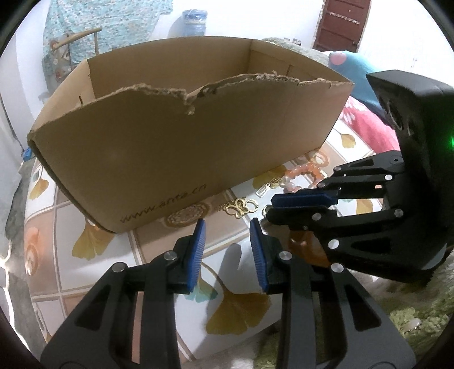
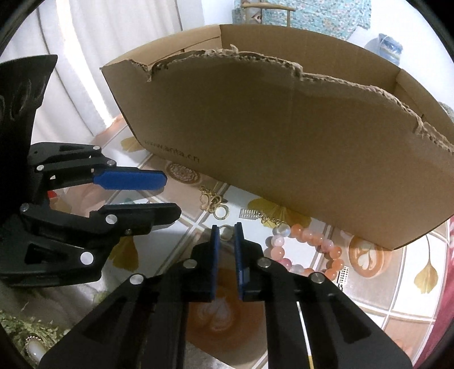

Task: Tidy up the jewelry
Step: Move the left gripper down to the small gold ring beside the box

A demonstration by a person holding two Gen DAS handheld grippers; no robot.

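A torn-edged cardboard box (image 1: 170, 142) stands on the patterned cloth; it also fills the right wrist view (image 2: 283, 142). In front of it lie a gold butterfly chain (image 1: 241, 208) (image 2: 211, 200), a gold ring (image 2: 226, 231), and an orange and pink bead bracelet (image 2: 309, 249) (image 1: 300, 173). My left gripper (image 1: 227, 227) is open and empty, just short of the gold chain. My right gripper (image 2: 226, 227) has its jaws narrowed around the gold ring, with a gap still showing. It appears from the side in the left wrist view (image 1: 269, 207).
A small silver tag (image 2: 249, 213) lies by the box. A cloth with ginkgo leaf print (image 1: 238, 312) covers the surface. A green fuzzy mat (image 1: 411, 326) lies at the near edge with a white-stone brooch (image 2: 34, 347) on it. A blue jar (image 1: 194, 22) stands behind.
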